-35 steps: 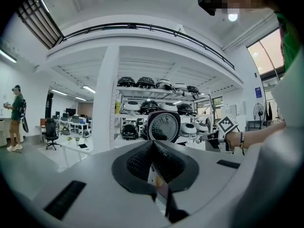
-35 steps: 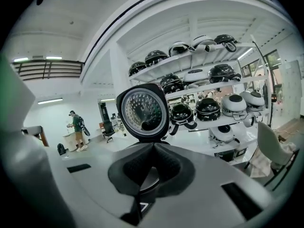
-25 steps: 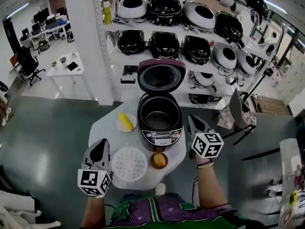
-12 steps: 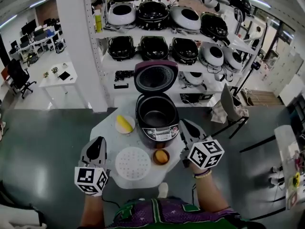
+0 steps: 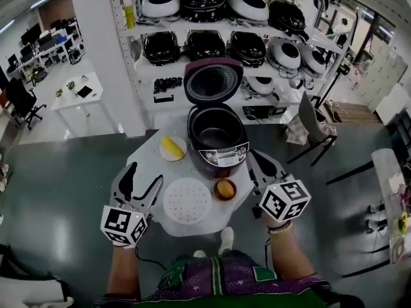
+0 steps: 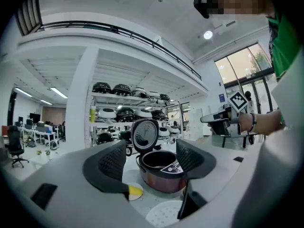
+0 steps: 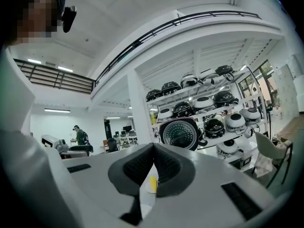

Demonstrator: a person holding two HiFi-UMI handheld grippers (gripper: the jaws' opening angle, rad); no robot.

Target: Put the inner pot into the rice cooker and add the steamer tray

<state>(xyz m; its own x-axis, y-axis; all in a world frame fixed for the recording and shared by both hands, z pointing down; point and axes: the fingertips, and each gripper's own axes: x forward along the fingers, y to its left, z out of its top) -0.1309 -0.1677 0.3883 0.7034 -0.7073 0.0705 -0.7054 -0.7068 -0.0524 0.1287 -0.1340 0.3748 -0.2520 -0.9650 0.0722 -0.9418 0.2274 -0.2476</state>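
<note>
The dark red rice cooker (image 5: 217, 147) stands open on the small white table (image 5: 151, 165), lid (image 5: 213, 81) raised, with the dark inner pot (image 5: 214, 134) seated inside. The white perforated steamer tray (image 5: 187, 201) lies flat at the table's near edge. My left gripper (image 5: 141, 186) hovers just left of the tray; its jaws have just been opening and hold nothing. In the left gripper view the cooker (image 6: 161, 171) and tray (image 6: 164, 215) lie ahead of the left gripper (image 6: 151, 159). My right gripper (image 5: 262, 169) is shut and empty, right of the cooker's front, and its pads meet in the right gripper view (image 7: 153, 163).
A plate with a yellow item (image 5: 172, 147) sits left of the cooker. A small bowl with an orange thing (image 5: 225, 189) is in front of it, beside the tray. Shelves of rice cookers (image 5: 218, 18) stand behind, and a chair (image 5: 309, 128) to the right.
My left gripper's jaws have gone from shut to wide open beside the tray. My right gripper has drawn back from beside the cooker toward me, still shut.
</note>
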